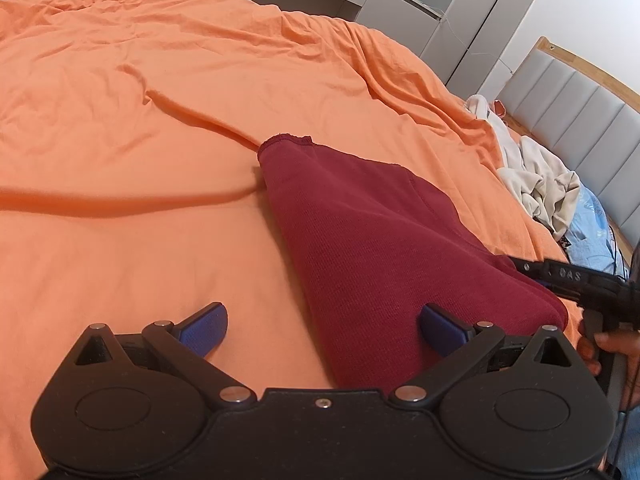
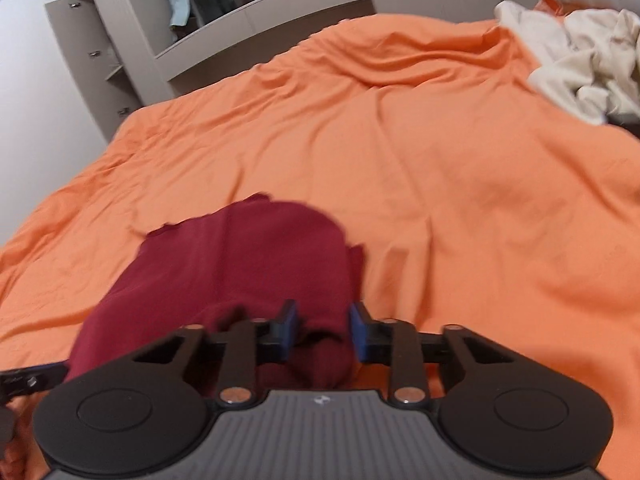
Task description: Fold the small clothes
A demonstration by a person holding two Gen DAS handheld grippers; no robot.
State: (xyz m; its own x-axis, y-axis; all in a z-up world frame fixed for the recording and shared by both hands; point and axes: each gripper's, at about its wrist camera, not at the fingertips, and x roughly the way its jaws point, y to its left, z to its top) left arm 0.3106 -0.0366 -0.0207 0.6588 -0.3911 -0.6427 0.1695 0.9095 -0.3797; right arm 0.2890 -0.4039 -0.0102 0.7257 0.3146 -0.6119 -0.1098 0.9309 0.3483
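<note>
**Soft maroon knit, half gathered on the bed**

Orange bedding covers the whole bed in front of you, wrinkled in long ridges, with grey cabinets along the far wall. At the left of your working area sits your left claw, spread wide with nothing between its blue pads; its left pad rests over bare sheet and its right pad lies on or just over the near edge of the maroon garment. That garment runs from a ribbed hem at the far end toward you, lying mostly flat in a long tapering shape, thicker near you where it looks doubled over.

Moving right, your right claw is narrowed around a bunched roll of the same maroon cloth at its near right corner; the pads look pressed into the fabric, though the blur keeps you from seeing how firmly. Farther right, a heap of cream clothes lies near the padded headboard, well apart from the work.

Expect the knit to be light, limp and a little stretchy: it will sag and drag on the sheet rather than hold a crease. Take it at seams, the hem or a corner, pinching through all layers, and lift both sides evenly so the fold does not skew.
</note>
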